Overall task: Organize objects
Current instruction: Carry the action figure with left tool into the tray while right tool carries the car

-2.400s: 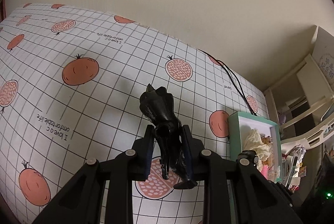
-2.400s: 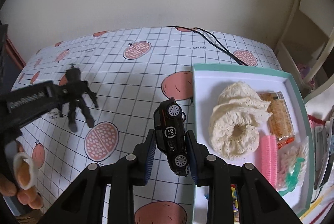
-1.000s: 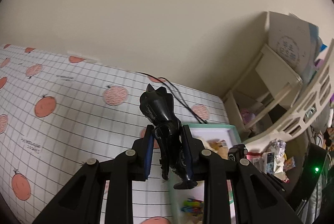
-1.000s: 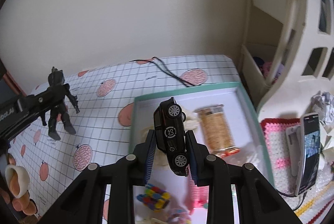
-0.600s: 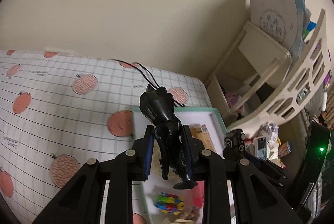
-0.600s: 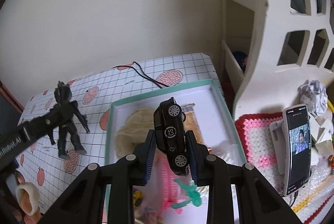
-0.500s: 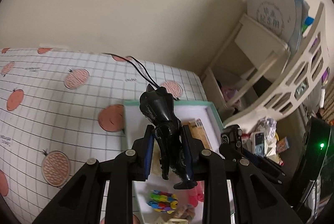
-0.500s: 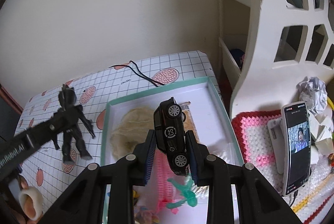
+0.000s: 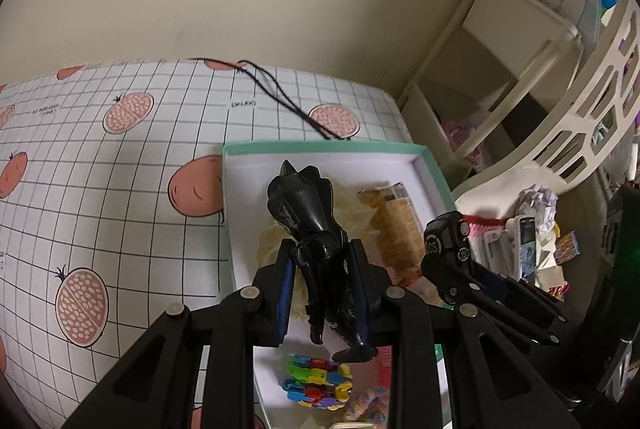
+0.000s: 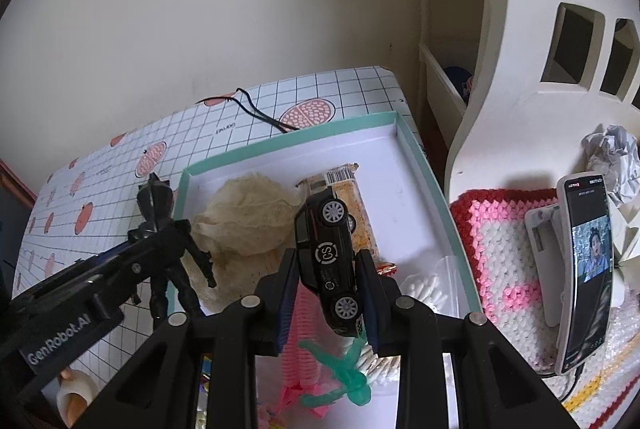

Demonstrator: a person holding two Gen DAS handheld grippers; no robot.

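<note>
left hand-held gripper (image 9: pixel 320 281): pinching the black action figure (image 9: pixel 308 213) around its waist and legs, head pointing away, held in the air above the near-left part of the tray
right hand-held gripper (image 10: pixel 328 285): pinching the black toy car (image 10: pixel 330 249) by roof and underside, car tilted nose-up, hanging over the middle of the tray
tray (image 10: pixel 424 165): teal-rimmed, white inside, on the right end of the worktop (image 9: pixel 120 165) with the fruit-print grid cover
already in tray: cream lace cloth (image 10: pixel 244 217) far left, snack packet (image 10: pixel 356 205) beside it, pink comb-like piece (image 10: pixel 300 325), green plastic figure (image 10: pixel 344 377), colourful block toy (image 9: pixel 316 381) at the near end
other stuff: black cable (image 9: pixel 280 97) running over the far edge of the worktop to the tray corner; phone (image 10: pixel 584 269) on a stand on a crochet mat, right of the tray
step, my read: both toys carried over the tray, release not yet done
risk 1: both grippers sit close over the same tray, could knock each other if lowered together
risk 2: car is tilted, dropping from height may make it roll or bounce over the rim
risk 3: figure's limbs stick out, may snag in the lace cloth or hang on a finger when the jaws spread
risk 4: tray is crowded, little bare floor left
</note>
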